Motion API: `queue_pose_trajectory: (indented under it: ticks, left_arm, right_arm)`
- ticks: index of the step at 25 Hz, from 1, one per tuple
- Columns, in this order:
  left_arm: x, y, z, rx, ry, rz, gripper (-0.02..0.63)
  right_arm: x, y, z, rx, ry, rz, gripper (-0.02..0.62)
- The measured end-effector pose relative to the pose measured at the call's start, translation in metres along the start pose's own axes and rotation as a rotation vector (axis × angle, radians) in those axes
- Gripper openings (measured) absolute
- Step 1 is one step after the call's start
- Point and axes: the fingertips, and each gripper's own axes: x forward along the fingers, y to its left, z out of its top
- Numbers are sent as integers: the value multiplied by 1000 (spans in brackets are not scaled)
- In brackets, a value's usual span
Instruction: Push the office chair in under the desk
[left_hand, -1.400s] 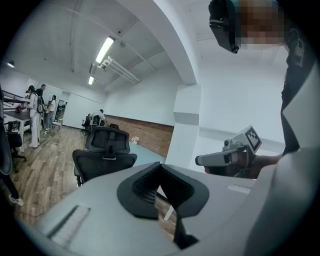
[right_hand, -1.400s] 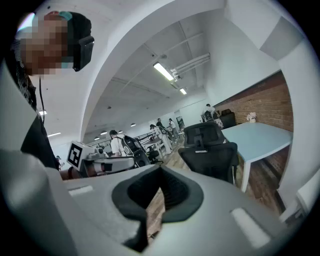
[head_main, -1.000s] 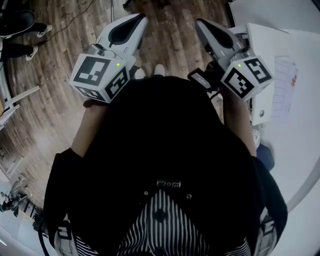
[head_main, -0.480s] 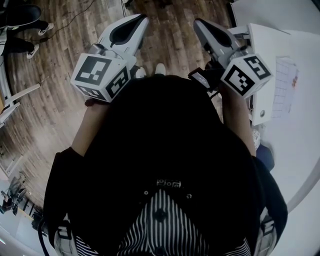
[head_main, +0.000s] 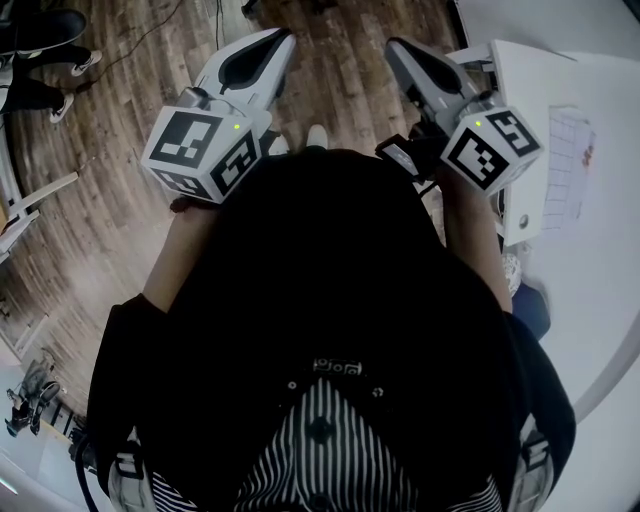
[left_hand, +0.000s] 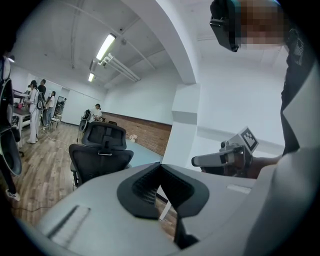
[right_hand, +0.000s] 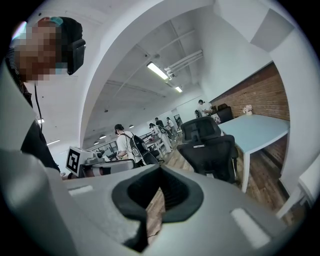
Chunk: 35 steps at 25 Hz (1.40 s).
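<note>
A black mesh office chair (left_hand: 100, 150) with a headrest stands on the wood floor ahead of me, by a pale desk (left_hand: 142, 152). In the right gripper view the same chair (right_hand: 210, 150) stands just left of the desk (right_hand: 260, 130), partly in front of it. Neither gripper touches it. My left gripper (head_main: 280, 40) and right gripper (head_main: 397, 48) are held side by side in front of the person's dark torso, both shut and empty. In each gripper view the jaws meet, left (left_hand: 161, 167) and right (right_hand: 160, 170). The chair is not in the head view.
A white table (head_main: 590, 250) with a sheet of paper lies close on my right. Wood floor (head_main: 110, 200) spreads to the left and ahead. Someone's shoes (head_main: 85, 60) show at the far left. Several people (right_hand: 125, 142) stand at benches deeper in the room.
Nothing has visibly changed apart from a slight shift of the right gripper to the left. Both grippers stay shut.
</note>
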Motion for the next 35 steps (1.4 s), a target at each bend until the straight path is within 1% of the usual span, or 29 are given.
queue_pose_trajectory:
  ticks: [5,12,17,21,28,32,35]
  left_arm:
    - [3,3,-3,9,17,19,2]
    - [2,2,-2,14,6,45,2]
    - [-3,3,-8,20,15,86,2]
    - [-9,5,-11,10,12,122,2]
    - [-17,16,-10,3,21,156,2]
    - [-16,21,-7,7,10,163,2]
    - [-6,18,-8,29,15,162,2]
  right_arm:
    - [3,-1,-2,-7,11,14,0]
    - [6,-5,-1,-10,12,52,0]
    - [8,-7,-2,1,4,87,0]
    - [8,-9,-7,24,-2,108,0]
    - [8,-18,-12,90,-15,116,0]
    - [9,-18,-9,88,-31,109,0]
    - [9,-20,-11,66,-28,105,0]
